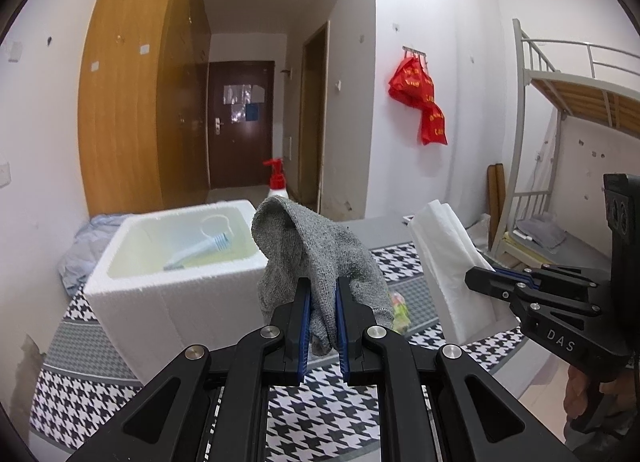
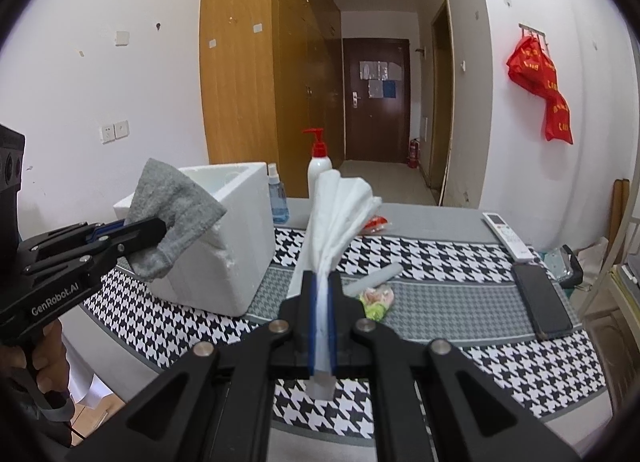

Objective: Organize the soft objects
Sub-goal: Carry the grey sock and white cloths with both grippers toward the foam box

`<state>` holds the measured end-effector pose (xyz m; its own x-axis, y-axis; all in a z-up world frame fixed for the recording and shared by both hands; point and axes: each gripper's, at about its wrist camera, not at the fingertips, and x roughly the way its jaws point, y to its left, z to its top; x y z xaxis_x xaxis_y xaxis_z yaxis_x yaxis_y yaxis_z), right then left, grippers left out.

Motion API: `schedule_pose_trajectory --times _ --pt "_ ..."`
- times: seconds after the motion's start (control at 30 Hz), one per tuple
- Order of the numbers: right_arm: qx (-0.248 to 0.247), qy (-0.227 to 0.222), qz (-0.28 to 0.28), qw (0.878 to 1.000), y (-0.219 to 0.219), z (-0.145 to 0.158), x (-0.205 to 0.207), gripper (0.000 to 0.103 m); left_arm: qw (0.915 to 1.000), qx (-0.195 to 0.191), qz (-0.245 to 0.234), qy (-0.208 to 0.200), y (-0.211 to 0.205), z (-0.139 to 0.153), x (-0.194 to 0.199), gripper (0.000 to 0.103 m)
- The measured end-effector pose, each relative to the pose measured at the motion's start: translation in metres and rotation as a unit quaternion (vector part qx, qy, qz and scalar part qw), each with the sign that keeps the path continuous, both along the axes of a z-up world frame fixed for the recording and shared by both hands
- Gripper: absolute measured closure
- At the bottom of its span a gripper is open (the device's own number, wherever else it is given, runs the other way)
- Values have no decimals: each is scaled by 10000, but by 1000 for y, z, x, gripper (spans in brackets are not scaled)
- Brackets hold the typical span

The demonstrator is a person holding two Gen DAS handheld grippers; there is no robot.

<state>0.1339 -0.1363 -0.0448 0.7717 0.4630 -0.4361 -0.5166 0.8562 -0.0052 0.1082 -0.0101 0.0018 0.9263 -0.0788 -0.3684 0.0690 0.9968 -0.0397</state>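
We hold two grippers above a table covered by one houndstooth cloth (image 2: 460, 246). Our left gripper (image 1: 322, 294) has its jaws nearly closed, pinching one grey sock (image 1: 316, 258), which hangs lifted in the air just beside the single white foam box (image 1: 160, 302). Inside that box we count one pale blue plastic piece (image 1: 204, 250), possibly a tube or brush; the blur keeps us from saying. Our right gripper (image 2: 323, 294) is clamped fully on one folded white cloth (image 2: 340, 214), which fans upward above the table. Behind stand two bottles: one white pump bottle (image 2: 318, 170) with a red top and one blue spray bottle (image 2: 279, 200). Further right lie one remote control (image 2: 506, 236) and one dark phone (image 2: 540, 302).
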Motion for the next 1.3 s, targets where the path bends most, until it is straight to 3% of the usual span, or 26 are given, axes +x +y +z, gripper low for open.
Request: schedule_pose_trajectory --times 0.8,1.3 --pt "219 -288 443 9984 25 18 17 96 9988 209 369 -249 23 23 7 91" --pt "197 -362 740 9964 55 25 26 96 9960 145 800 -378 52 33 0 91"
